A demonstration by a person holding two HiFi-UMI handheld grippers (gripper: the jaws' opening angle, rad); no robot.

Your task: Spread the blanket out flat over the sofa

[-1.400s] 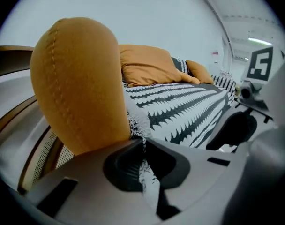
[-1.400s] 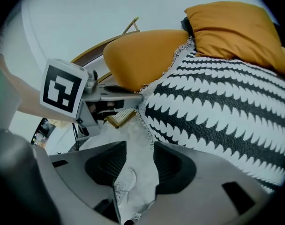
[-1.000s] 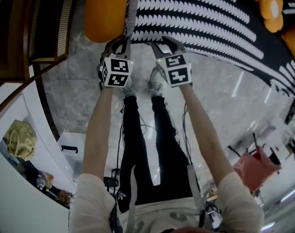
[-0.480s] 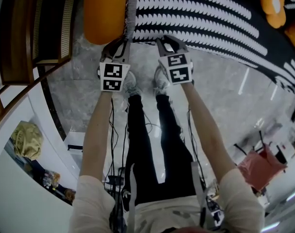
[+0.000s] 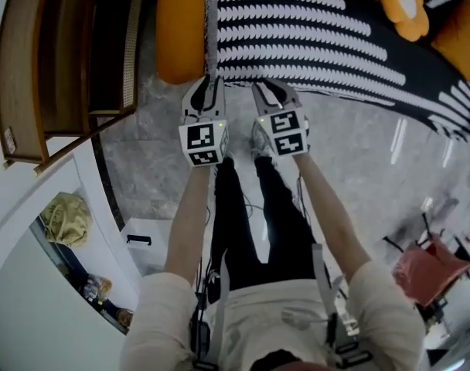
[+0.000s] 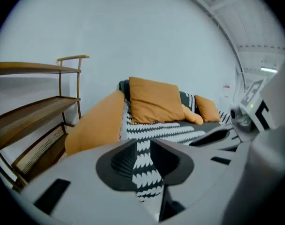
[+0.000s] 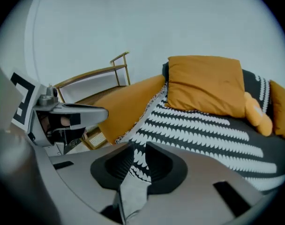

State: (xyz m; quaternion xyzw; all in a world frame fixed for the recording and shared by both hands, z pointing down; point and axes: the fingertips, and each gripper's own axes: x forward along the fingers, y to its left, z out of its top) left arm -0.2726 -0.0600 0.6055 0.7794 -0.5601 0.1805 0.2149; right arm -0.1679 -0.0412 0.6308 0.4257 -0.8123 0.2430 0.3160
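Left hand-held gripper (image 5: 207, 85): jaws have just been opening; a strip of the blanket (image 5: 320, 37) still fills the gap and the pads look to press on it; a loose end hangs below the jaws.
Right hand-held gripper (image 5: 270, 87): jaws have just been closing; clamped on the blanket's near edge, with the plain grey underside drooping beneath.
Blanket: black with white scalloped stripes; draped over the seat of the sofa (image 5: 181, 29); only its near corner is up in the two jaws.
Key relation: the bulk lies ahead of both hand-held grippers and well off to the right of the right one; its long axis runs rightward along the seat, across the line the jaws point.
Sofa arm: just ahead of the left hand-held gripper, slightly to its left; one blanket edge runs along it.
Nearer hand: left sits at the corner by the arm; right is nearer the bulk.
Cushion (image 6: 154, 100): ahead, on the blanket's far side.
Step, judged: near corner raised, not yet laid flat.
Risk, judged: the left grip looks loose; the strip could slip out.
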